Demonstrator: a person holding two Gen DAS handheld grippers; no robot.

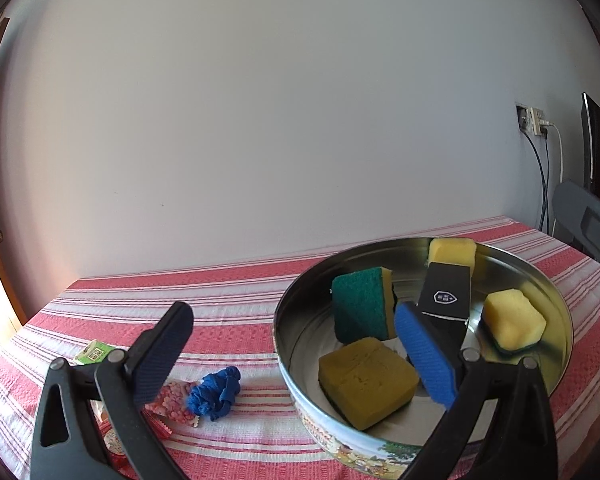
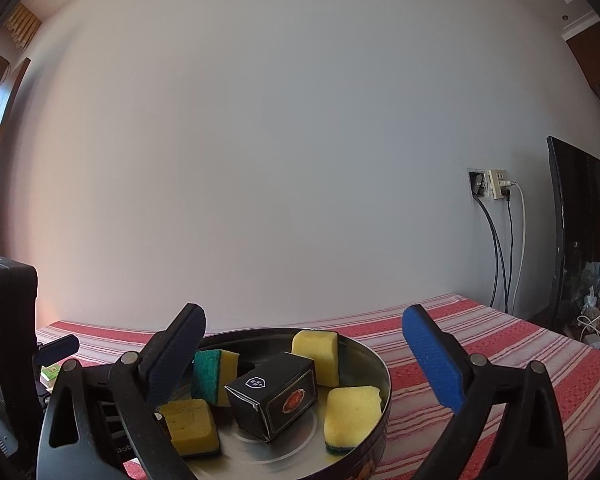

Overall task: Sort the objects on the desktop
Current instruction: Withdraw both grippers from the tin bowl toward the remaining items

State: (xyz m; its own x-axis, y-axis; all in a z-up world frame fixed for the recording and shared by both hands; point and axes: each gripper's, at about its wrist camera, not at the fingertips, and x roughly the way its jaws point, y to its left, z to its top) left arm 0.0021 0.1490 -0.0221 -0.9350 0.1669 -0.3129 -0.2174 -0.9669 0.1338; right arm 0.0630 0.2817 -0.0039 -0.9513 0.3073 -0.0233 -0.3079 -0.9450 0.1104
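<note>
We saw a round silver metal tin (image 1: 556,292) with a printed picture band around its outside wall standing on the worktop (image 1: 228,308), which was covered by a red-and-white striped cloth. Inside the tin lay a black rectangular cardboard box (image 2: 274,398) with a small shield emblem on its end, tilted against the sponges around it. Four sponges shared the tin with it: a green-faced yellow scouring sponge (image 1: 362,310) standing on edge, a darker yellow square sponge (image 1: 366,380) lying flat nearest the left camera, a pale yellow sponge (image 1: 514,324) by the right wall, and another pale yellow sponge (image 1: 452,252) at the far wall behind the box. The left tongs (image 1: 296,354) stood wide with nothing between them, one blue pad over the tin and the other over the cloth. The right tongs (image 2: 304,354) also stood wide and held nothing, their left finger over the tin's near side. On the cloth to the left of the tin lay a crumpled blue wrapper (image 1: 214,398), touching a pink patterned sachet (image 1: 174,400), and farther left a small green-and-white packet (image 1: 94,354).
</note>
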